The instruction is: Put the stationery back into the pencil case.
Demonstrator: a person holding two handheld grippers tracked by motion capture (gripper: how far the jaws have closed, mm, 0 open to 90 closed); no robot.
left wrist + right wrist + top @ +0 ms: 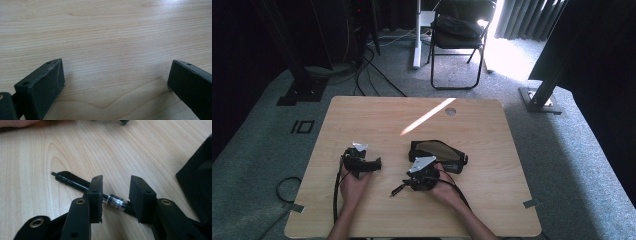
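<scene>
A black pen [72, 182] with a clear band lies on the wooden table [377, 120]. It runs crosswise under the jaws of my right gripper [116, 181], and its tip pokes out to the left. Those jaws stand apart, one on each side of the clear band, and the pads do not press the pen. In the high view the right gripper [408, 184] sits just in front of a black pouch [437, 151], with the pen [397, 190] sticking out at its lower left. My left gripper [117, 66] is open wide over bare wood; in the high view this left gripper [374, 164] rests left of centre.
The black pouch [197, 177] lies close to the right of my right jaw. A round cable hole [450, 111] is in the table's far side. Beyond the table stand a folding chair [459, 35] and floor cables.
</scene>
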